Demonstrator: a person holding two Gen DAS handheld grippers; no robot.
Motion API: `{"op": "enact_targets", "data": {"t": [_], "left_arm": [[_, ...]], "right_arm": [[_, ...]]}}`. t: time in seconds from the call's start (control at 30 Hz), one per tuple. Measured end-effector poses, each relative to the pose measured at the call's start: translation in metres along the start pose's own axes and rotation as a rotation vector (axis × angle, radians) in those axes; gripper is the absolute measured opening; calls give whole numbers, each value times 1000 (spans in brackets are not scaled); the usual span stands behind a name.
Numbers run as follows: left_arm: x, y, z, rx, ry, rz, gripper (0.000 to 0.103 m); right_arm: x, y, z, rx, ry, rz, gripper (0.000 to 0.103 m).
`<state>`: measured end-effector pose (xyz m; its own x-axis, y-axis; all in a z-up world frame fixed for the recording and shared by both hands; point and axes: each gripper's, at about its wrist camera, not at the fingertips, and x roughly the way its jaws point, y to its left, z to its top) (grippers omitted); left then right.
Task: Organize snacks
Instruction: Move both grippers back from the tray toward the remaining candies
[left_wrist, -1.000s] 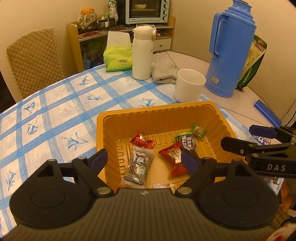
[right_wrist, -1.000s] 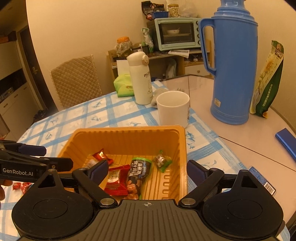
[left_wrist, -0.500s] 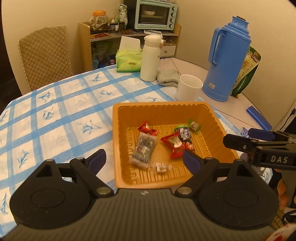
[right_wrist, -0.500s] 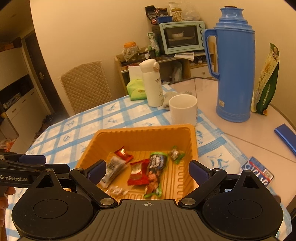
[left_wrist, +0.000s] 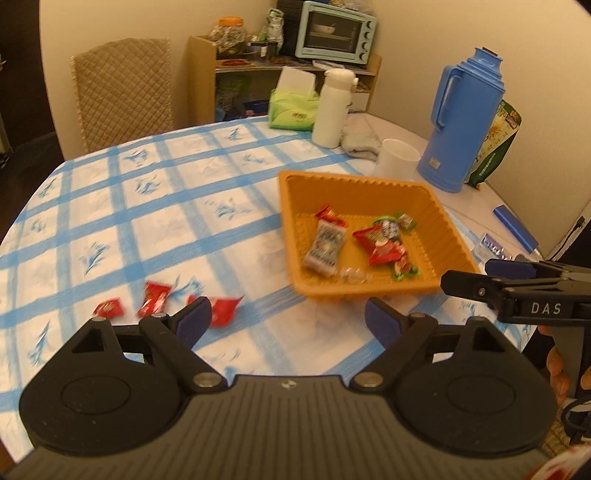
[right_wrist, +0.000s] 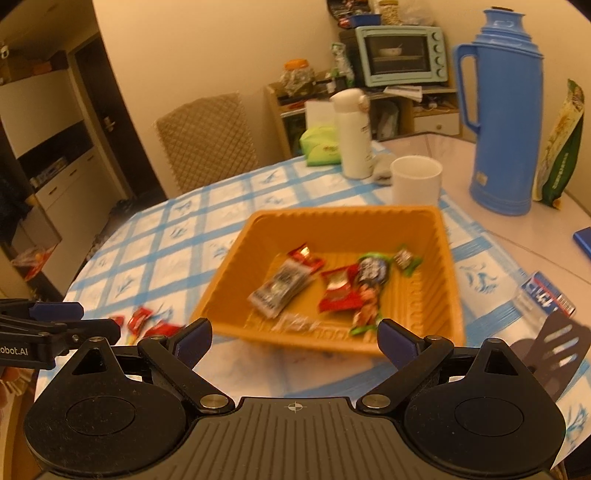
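Snacks partly sorted: several in tray; three red packets left on worktop, near left. Both grippers' fingers apart, empty.

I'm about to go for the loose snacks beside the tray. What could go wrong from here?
The three red packets lie close together on the tablecloth, so the open left gripper could pinch two or push one away. The orange tray sits close by; a sweeping arm might nudge it.
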<state>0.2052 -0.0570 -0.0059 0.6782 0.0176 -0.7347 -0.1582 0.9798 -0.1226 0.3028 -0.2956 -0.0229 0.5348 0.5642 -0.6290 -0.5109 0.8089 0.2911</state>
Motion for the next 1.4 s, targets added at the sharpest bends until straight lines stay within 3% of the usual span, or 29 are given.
{"op": "enact_targets", "data": {"t": [0.87,1.4], "left_arm": [[-50,120,-78,-138,76,93,89],[-34,156,-87,-140,105,110,88]], "right_arm": [[46,130,-61,-109,164,93,96],[84,169,-73,-202,136,103,95]]}}
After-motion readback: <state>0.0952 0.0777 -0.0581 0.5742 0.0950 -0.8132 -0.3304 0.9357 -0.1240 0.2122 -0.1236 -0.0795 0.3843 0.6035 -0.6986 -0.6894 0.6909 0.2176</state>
